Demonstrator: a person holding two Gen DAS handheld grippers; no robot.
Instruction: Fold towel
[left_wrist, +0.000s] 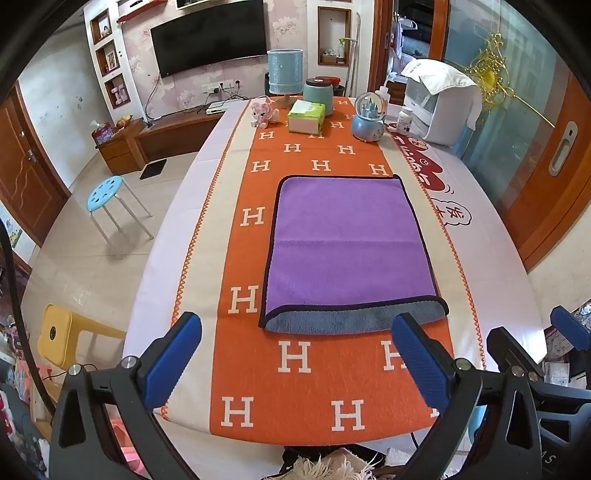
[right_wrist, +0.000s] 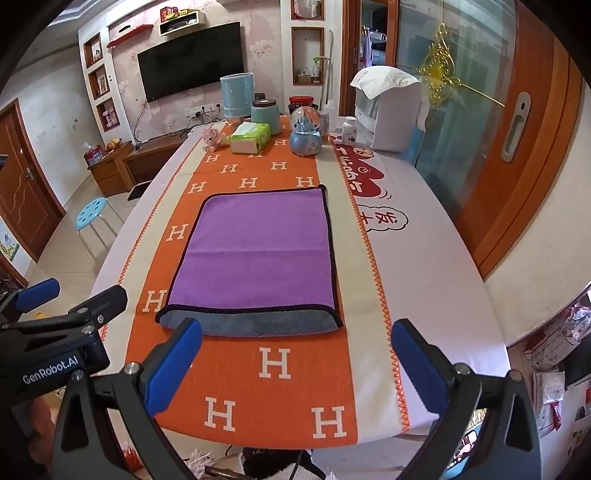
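Observation:
A purple towel (left_wrist: 347, 243) with a dark border lies flat on the orange runner (left_wrist: 295, 406). It is folded over once, and its grey underside (left_wrist: 351, 319) shows along the near edge. It also shows in the right wrist view (right_wrist: 258, 254). My left gripper (left_wrist: 295, 354) is open and empty, held just short of the towel's near edge. My right gripper (right_wrist: 295, 362) is open and empty, also near the table's front edge. The right gripper's fingers (left_wrist: 569, 325) show at the right of the left wrist view. The left gripper's fingers (right_wrist: 40, 290) show at the left of the right wrist view.
At the table's far end stand a green tissue box (left_wrist: 306, 117), a snow globe (left_wrist: 369, 120), a teal jar (left_wrist: 318, 94), a blue lamp (left_wrist: 285, 74), a pink toy (left_wrist: 263, 114) and a white appliance (left_wrist: 439, 107). A blue stool (left_wrist: 107, 194) stands on the floor to the left.

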